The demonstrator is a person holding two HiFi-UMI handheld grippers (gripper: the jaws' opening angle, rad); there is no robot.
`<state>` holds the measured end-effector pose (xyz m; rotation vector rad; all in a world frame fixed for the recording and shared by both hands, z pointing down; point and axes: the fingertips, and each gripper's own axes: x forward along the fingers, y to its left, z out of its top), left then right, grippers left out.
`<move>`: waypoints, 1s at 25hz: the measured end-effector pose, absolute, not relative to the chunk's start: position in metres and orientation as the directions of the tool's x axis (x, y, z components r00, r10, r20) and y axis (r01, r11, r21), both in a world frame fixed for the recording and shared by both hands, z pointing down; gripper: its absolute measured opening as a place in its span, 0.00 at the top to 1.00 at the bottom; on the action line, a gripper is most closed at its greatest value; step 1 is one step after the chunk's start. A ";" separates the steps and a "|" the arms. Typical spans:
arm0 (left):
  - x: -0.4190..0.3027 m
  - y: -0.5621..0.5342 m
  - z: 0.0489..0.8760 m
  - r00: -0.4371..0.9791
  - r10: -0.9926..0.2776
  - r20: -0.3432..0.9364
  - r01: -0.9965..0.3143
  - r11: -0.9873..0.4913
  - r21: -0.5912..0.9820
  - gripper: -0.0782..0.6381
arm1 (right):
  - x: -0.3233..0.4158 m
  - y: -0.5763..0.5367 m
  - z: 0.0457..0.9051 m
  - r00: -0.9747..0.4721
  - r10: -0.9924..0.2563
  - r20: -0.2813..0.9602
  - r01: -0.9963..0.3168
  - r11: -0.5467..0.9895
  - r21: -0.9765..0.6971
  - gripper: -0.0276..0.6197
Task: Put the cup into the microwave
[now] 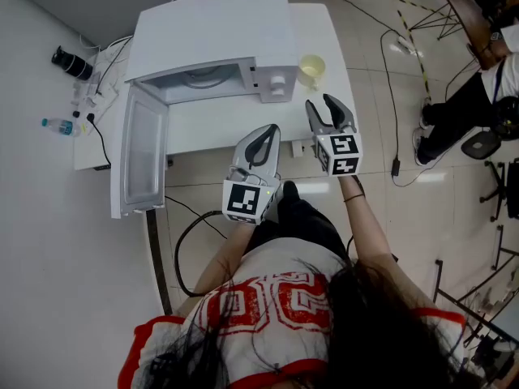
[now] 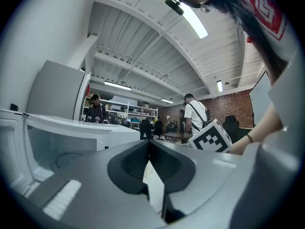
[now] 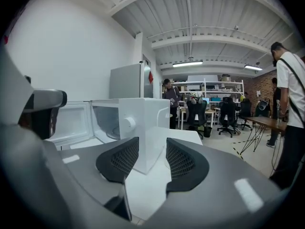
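Note:
A pale yellow cup (image 1: 311, 70) stands on the white table (image 1: 320, 27), just right of the white microwave (image 1: 215, 31). The microwave's door (image 1: 144, 148) hangs open to the left and its cavity (image 1: 203, 79) shows a glass plate. My right gripper (image 1: 321, 104) hovers at the table's near edge, a short way in front of the cup, open with nothing between its jaws (image 3: 152, 149). My left gripper (image 1: 272, 130) is shut and empty in front of the microwave (image 2: 71, 137), its tips meeting (image 2: 149, 144). The right gripper view shows the microwave (image 3: 138, 113) but not the cup.
A side shelf at left carries a water bottle (image 1: 58, 125), a black object (image 1: 71, 63) and cables. A black cable (image 1: 186, 241) loops on the floor under the door. A person (image 1: 486, 96) sits at right, and others stand in the background (image 3: 288, 104).

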<state>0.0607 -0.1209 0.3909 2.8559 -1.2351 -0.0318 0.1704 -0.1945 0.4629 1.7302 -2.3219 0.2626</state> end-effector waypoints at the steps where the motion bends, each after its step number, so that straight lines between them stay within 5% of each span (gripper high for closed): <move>1: 0.062 -0.124 0.391 0.682 -0.731 -0.003 -0.730 -0.682 0.035 0.91 | 0.172 -0.199 0.468 -0.273 -0.914 0.299 -0.959 0.285 -0.004 0.70; 25: 0.086 -0.181 0.408 0.645 -0.762 0.061 -0.763 -0.646 0.015 0.91 | 0.210 -0.298 0.568 -0.246 -0.863 0.442 -0.965 0.262 -0.025 0.42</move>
